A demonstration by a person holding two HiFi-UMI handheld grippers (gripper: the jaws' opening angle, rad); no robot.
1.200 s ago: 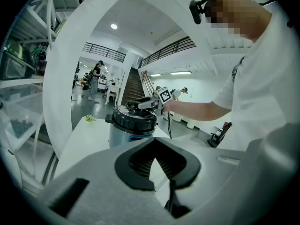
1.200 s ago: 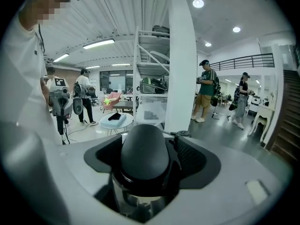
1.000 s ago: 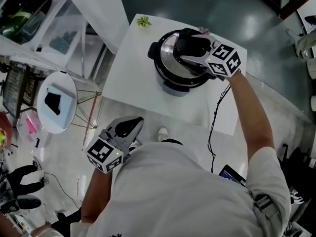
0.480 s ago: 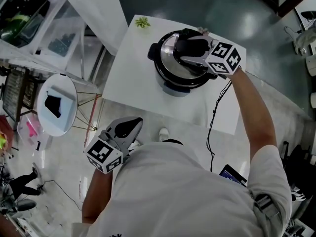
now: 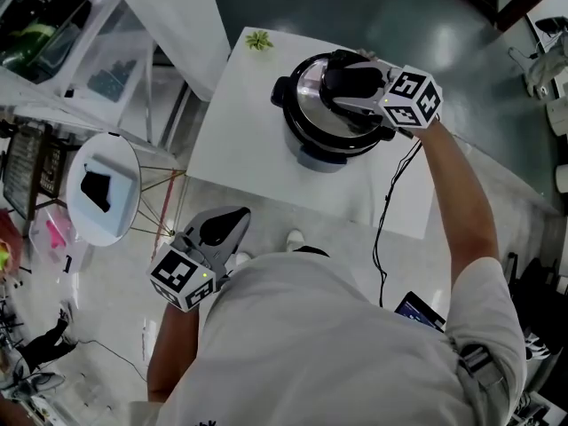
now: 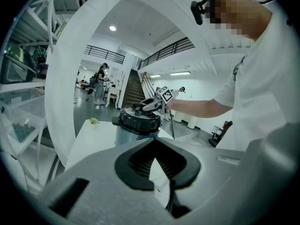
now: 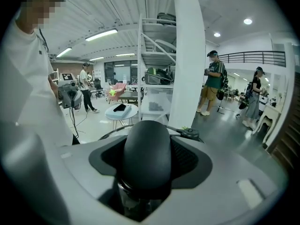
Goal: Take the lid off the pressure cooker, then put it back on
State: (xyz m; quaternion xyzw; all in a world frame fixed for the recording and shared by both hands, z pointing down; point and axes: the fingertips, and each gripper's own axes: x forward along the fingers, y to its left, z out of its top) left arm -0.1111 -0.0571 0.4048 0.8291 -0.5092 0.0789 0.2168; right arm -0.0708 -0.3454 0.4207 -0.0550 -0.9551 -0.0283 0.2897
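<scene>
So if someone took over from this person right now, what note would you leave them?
Right gripper: its jaws have just closed on the black knob of the lid.
Left gripper: shut, empty, held low beside the person, off the table.
Pressure cooker: stands on the white table, lid on it.
Done: knob gripped.
Left: lift the lid off, then put it back on.

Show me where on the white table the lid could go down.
Widest bare patch: the table's left half, bordered by the plant at the far corner, the pressure cooker and the near edge. A narrower strip lies between cooker and near edge, up to the cable. Crowded: around the cooker itself.
</scene>
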